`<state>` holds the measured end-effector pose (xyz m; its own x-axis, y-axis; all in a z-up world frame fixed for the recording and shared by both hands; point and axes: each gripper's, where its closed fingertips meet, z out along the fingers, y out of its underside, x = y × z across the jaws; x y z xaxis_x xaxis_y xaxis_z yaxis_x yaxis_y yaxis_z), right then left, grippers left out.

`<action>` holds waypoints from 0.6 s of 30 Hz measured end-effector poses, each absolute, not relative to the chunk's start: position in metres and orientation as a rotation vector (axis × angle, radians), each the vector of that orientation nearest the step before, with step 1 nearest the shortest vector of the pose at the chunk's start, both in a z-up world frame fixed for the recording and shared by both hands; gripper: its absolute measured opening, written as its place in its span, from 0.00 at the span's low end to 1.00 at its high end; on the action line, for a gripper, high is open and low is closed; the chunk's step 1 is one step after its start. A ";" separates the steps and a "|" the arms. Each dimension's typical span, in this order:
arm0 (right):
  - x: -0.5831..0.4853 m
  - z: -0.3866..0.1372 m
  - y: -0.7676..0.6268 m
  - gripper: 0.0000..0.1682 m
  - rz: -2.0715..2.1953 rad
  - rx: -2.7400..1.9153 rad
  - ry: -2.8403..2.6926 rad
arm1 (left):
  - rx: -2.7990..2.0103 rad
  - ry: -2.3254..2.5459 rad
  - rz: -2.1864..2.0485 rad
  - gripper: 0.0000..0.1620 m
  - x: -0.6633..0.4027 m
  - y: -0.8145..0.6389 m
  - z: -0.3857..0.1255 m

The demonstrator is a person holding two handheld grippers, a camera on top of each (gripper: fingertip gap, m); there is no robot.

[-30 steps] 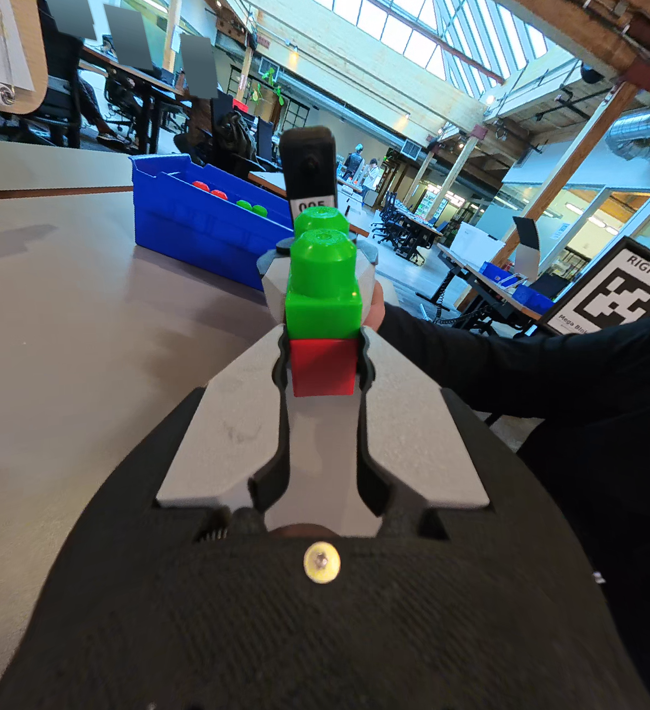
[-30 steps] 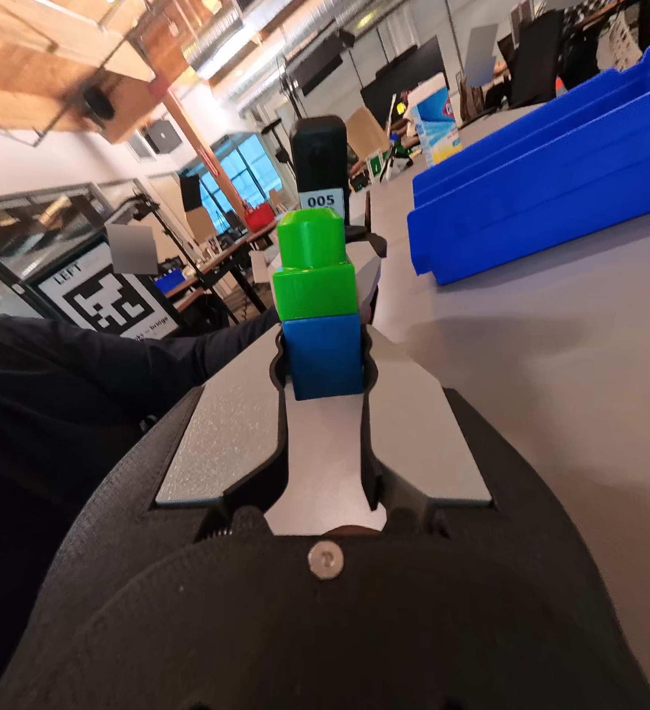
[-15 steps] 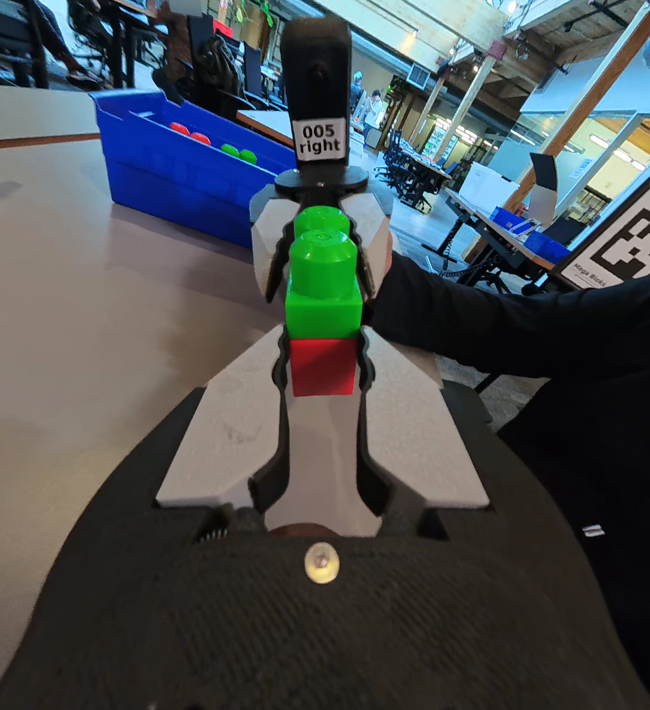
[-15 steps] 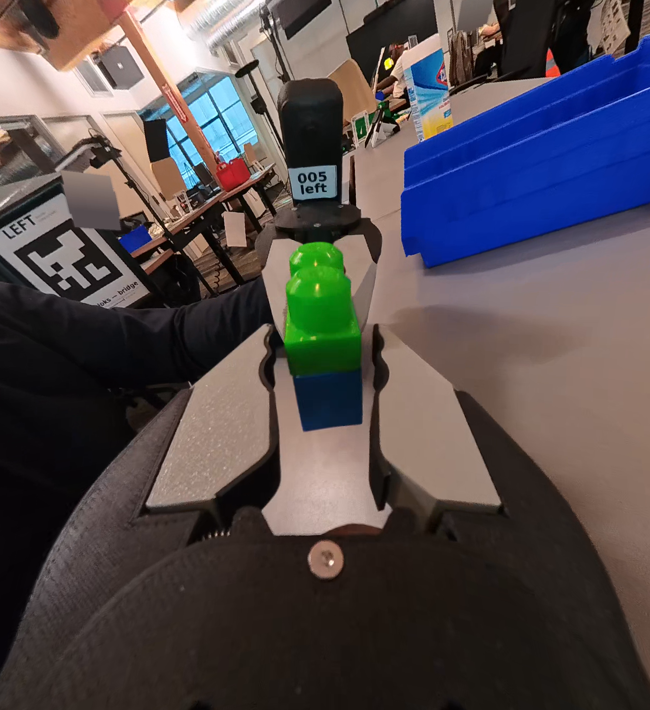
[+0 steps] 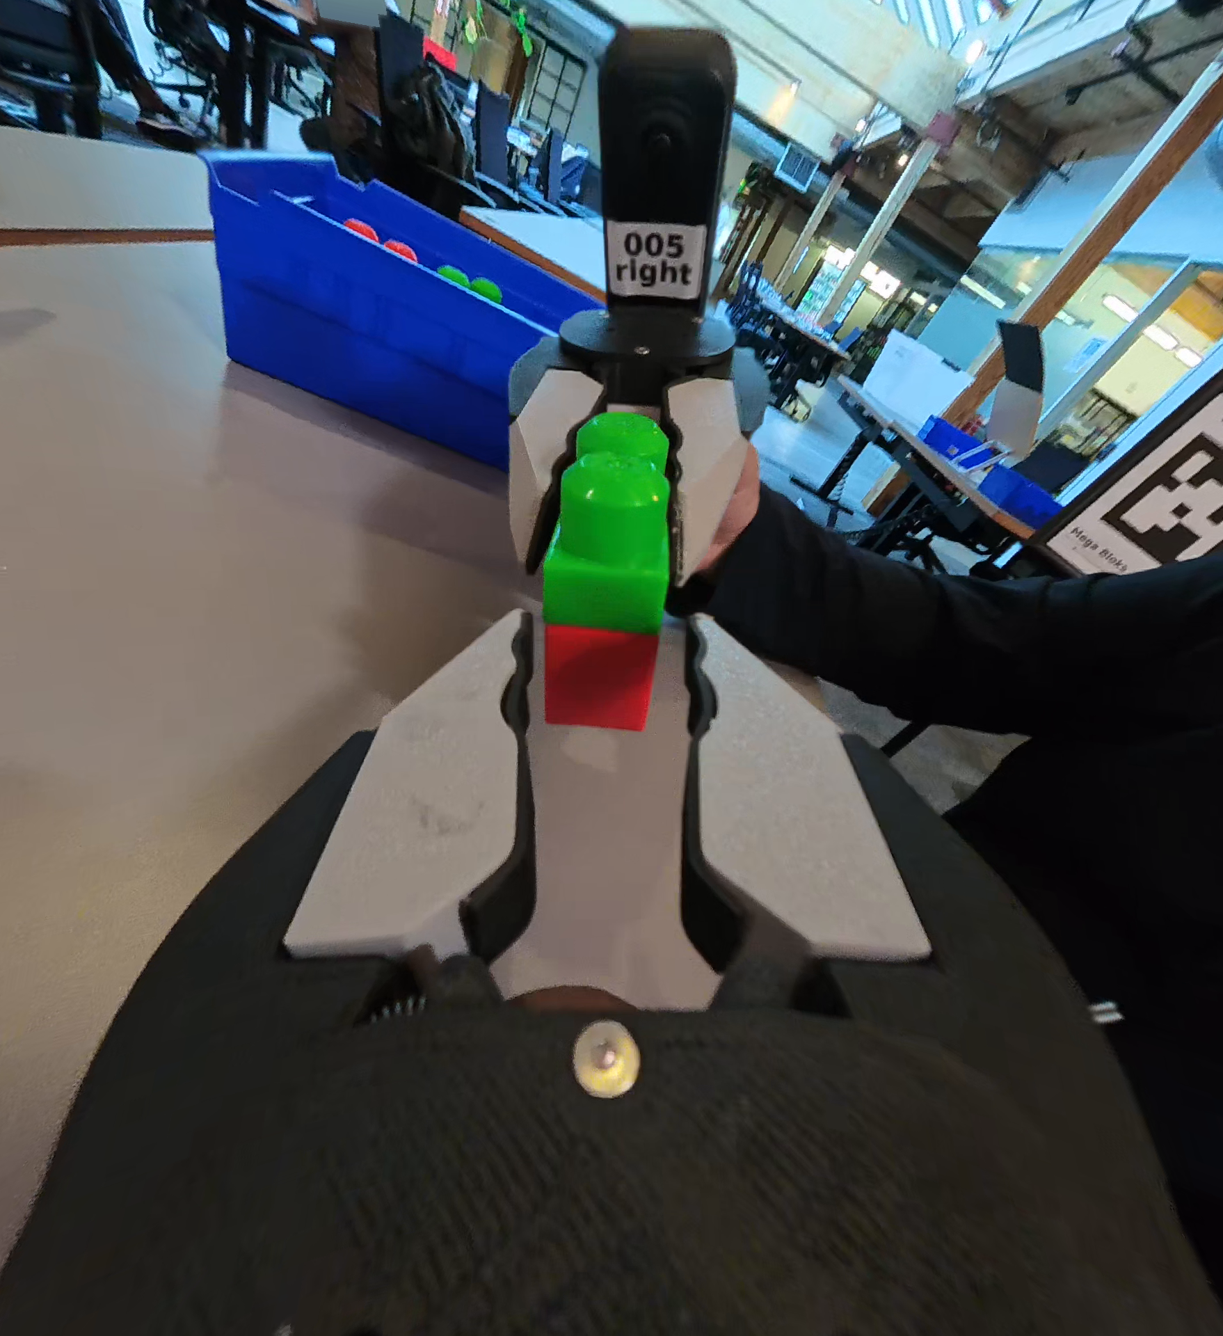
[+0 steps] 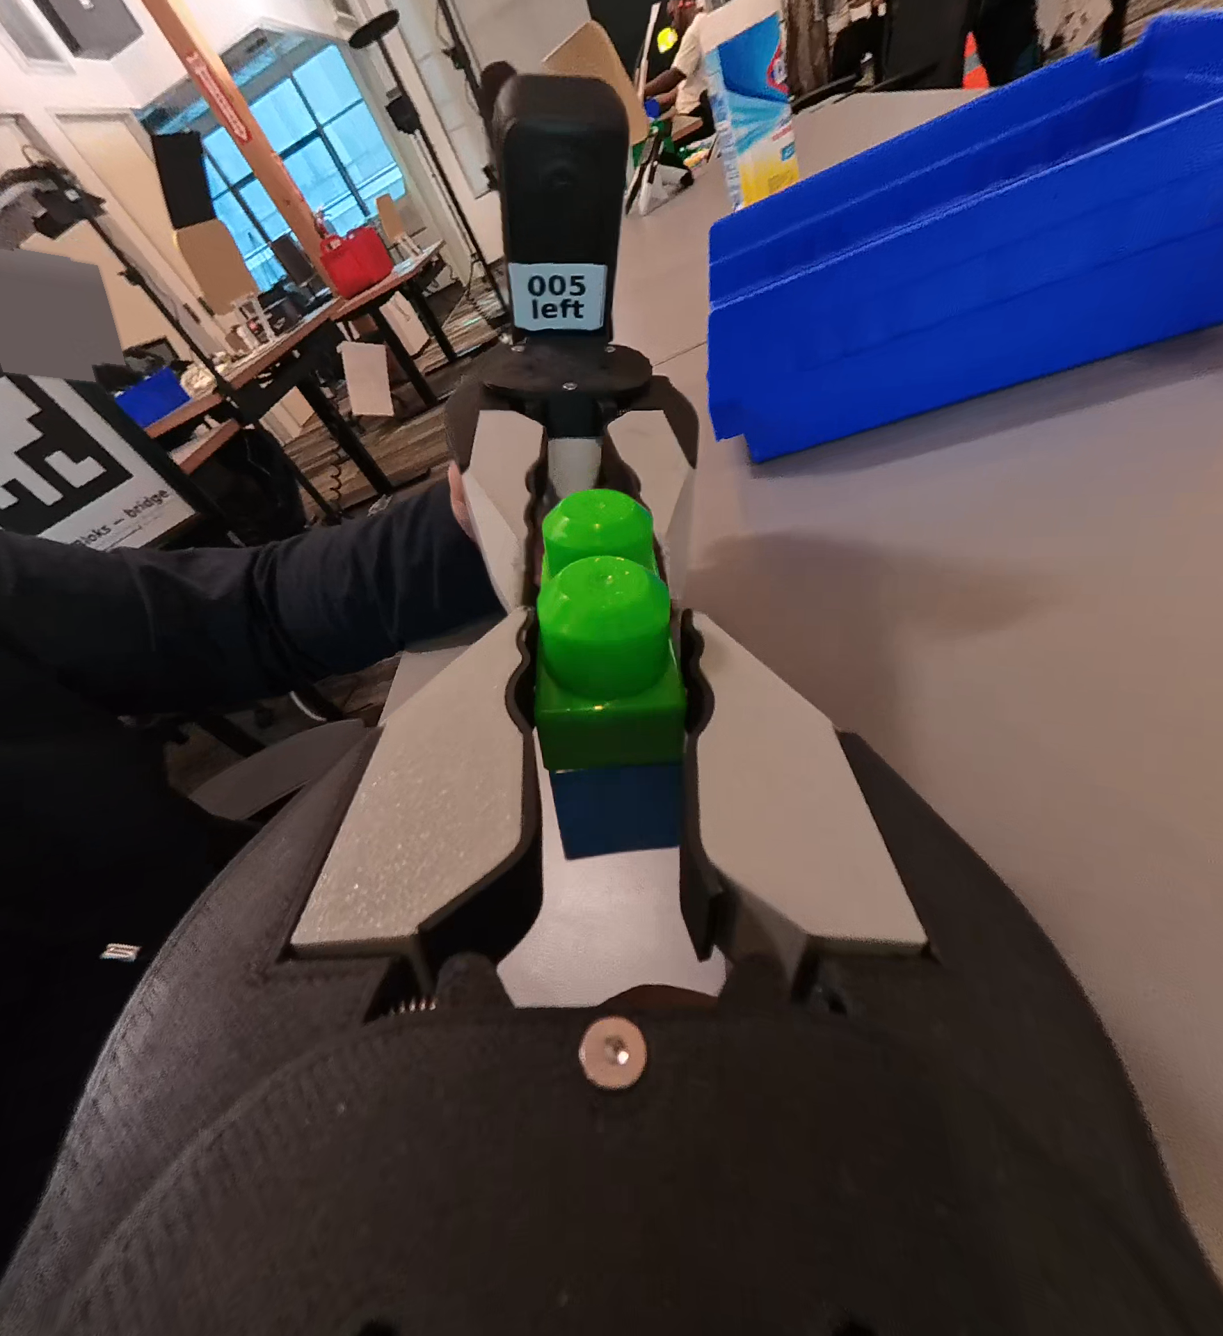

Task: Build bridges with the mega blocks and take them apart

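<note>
A small bridge is held in the air between my two grippers: a green two-stud block (image 5: pixel 605 557) with a red block (image 5: pixel 598 676) under its near end. In the right wrist view the same green block (image 6: pixel 608 694) has a blue block (image 6: pixel 616 810) under it. My left gripper (image 5: pixel 605 636) is slightly open, with a gap on each side of the red block. My right gripper (image 6: pixel 605 629) is shut on the green block, above the blue one. Each gripper faces the other: the right (image 5: pixel 627 463) flanks the far stud, and the left (image 6: pixel 580 506) stands spread.
The grey table (image 5: pixel 124 578) lies below. A blue bin (image 5: pixel 377 347) holding red and green blocks (image 5: pixel 468 282) stands farther back; it also shows at the right of the right wrist view (image 6: pixel 955 289). A person's dark sleeve (image 5: pixel 955 636) reaches in. Marker boards (image 5: pixel 1187 499) stand off the table. My two grippers' fingertips are within a few centimetres of each other.
My right gripper let go of the blue block, slid forward and closed on the green block. My left gripper opened off the red block. Both views tilted down toward the table.
</note>
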<state>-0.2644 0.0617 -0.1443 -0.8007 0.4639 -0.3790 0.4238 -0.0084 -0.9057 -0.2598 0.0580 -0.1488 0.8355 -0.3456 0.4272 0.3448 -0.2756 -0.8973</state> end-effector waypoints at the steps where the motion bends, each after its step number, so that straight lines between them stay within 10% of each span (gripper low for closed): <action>1: -0.265 -0.142 0.064 0.22 1.976 -0.984 -2.171 | -1.707 -0.002 -0.683 0.25 -0.262 0.055 -0.145; 18: -0.205 -0.070 0.193 0.21 1.543 -1.148 -1.868 | -1.653 -0.072 -0.670 0.21 -0.279 0.049 -0.134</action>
